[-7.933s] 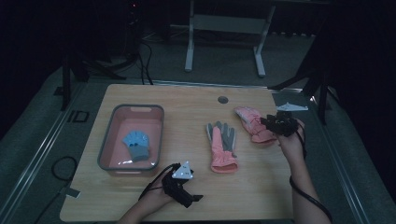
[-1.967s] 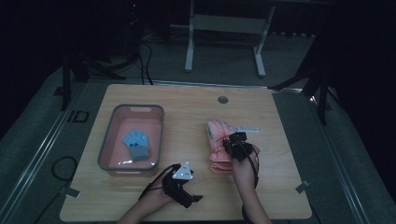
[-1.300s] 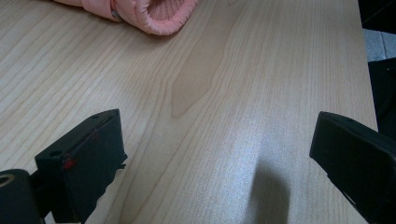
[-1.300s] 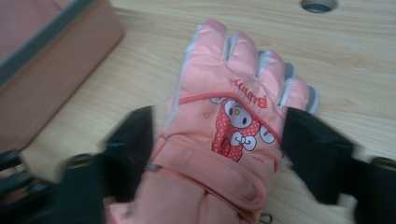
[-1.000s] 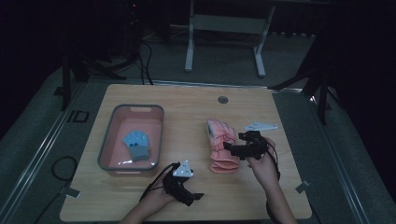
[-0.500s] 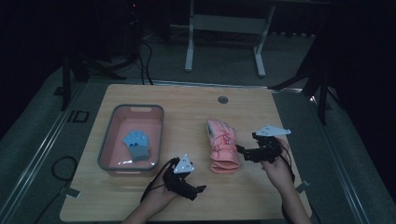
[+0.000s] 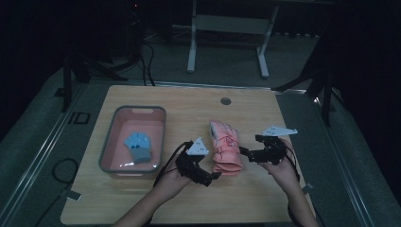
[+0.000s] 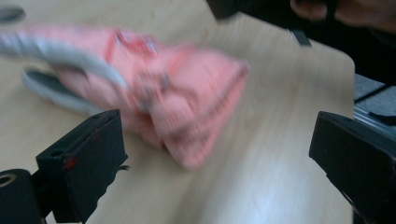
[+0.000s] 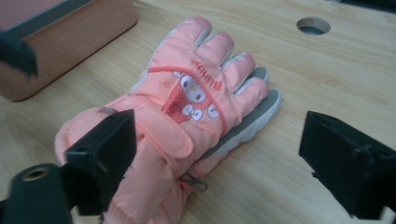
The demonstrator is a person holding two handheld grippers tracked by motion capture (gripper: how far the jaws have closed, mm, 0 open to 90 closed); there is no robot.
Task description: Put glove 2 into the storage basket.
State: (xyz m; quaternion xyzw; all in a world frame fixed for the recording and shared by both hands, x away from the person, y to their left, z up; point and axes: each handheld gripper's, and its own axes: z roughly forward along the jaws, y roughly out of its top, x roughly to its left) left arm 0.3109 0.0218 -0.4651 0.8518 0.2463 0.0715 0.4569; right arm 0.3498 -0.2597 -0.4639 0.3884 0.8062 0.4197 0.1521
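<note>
Two pink winter gloves [image 7: 225, 146] lie stacked on the wooden table [image 7: 189, 101], fingers pointing away from me. The top glove [image 9: 187, 105] has a cartoon face patch; grey palm fingers of the lower one stick out beside it. My left gripper [image 7: 211, 178] sits open at the cuff end, just left of the stack. In its own view, which is blurred, the gloves [image 8: 187, 102] lie ahead of the wide-apart jaws [image 8: 219, 168]. My right gripper [image 7: 245, 152] is open just right of the stack, its jaws [image 9: 224, 161] spread before the cuffs, holding nothing.
A pink tub with a grey rim [image 7: 137, 109] stands left of the gloves and holds a blue glove [image 7: 138, 146]; its wall [image 9: 70, 37] shows in the right gripper view. A round hole [image 7: 225, 100] [image 9: 313, 25] is in the table's far side.
The right gripper laid the second pink glove on the first, let go and drew back to the right. The left gripper has edged right toward the cuffs.
</note>
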